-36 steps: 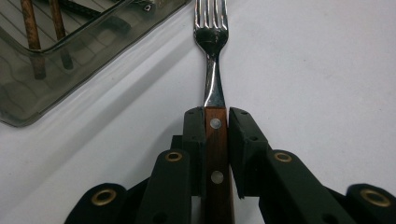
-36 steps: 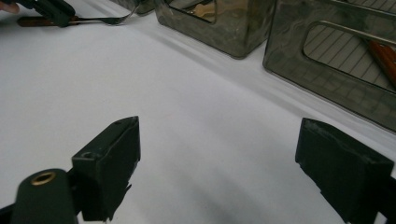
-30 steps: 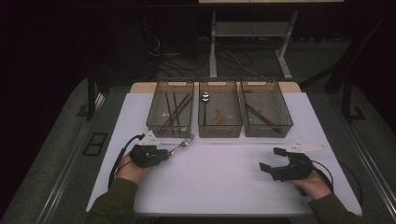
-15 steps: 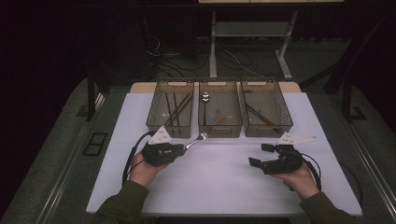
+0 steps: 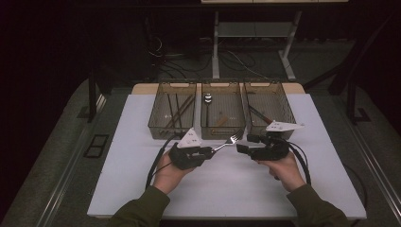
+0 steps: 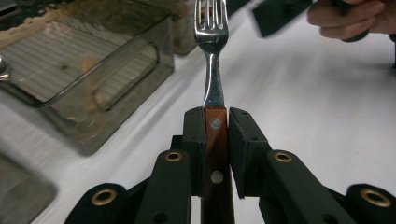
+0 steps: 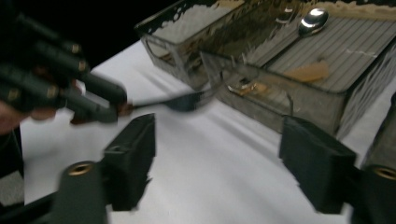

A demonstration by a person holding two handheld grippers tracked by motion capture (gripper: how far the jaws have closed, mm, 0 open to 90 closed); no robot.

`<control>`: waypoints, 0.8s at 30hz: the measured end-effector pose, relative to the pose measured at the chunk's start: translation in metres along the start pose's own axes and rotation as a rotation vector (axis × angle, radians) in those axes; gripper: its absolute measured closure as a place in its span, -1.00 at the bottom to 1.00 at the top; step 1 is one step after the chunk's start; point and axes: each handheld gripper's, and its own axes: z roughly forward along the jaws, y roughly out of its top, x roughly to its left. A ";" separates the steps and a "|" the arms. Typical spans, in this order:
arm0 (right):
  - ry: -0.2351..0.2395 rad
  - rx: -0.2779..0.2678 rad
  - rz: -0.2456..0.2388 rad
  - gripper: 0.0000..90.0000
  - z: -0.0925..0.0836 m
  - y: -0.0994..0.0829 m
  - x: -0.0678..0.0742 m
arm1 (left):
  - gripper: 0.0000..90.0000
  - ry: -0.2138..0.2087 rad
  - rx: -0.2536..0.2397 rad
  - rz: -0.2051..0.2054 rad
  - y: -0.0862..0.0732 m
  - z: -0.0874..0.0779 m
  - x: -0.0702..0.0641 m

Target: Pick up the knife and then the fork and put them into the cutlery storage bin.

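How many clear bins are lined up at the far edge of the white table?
3. The left bin holds long dark utensils, the middle bin a spoon, and the right bin sits behind the right gripper. None looks hidden.

Fork clamped in the left gripper

The left gripper (image 6: 216, 140) pinches the fork (image 6: 212, 60) by its wooden handle, tines toward 12 o'clock; a clear bin (image 6: 107, 88) sits at 10 o'clock, a hand (image 6: 355, 18) at 1 o'clock.
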 end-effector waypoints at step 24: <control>0.040 -0.086 0.079 0.88 0.007 0.012 -0.011 | 0.70 0.010 0.022 0.003 -0.004 0.010 -0.002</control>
